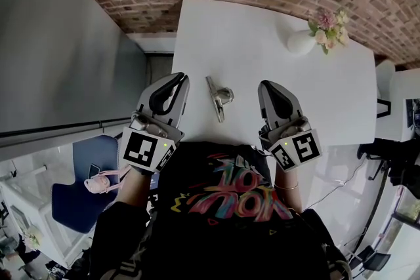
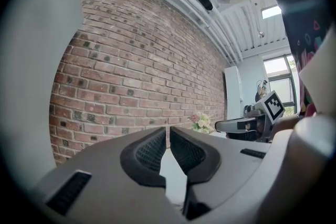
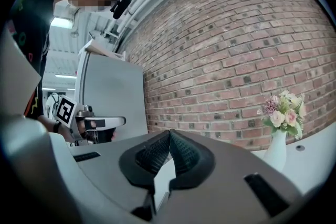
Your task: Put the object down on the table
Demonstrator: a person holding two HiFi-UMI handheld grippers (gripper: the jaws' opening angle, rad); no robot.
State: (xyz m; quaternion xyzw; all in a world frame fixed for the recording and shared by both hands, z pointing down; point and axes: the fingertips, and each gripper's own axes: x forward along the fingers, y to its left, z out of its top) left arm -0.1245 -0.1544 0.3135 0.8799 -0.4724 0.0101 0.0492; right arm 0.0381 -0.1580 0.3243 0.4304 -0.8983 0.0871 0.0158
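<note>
Near edge of the table (image 1: 275, 56) behind the person's shirt (image 1: 197, 167); foot of the vase (image 3: 276, 152) behind the right tool (image 3: 169, 132).

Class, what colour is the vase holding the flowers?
The vase is white; the right gripper view shows it best.

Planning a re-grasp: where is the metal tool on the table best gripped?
Take the metal tool across its thin long bar, at the end nearer the person, from above: it lies flat on the table, and a bulkier part juts from its right side farther up.
</note>
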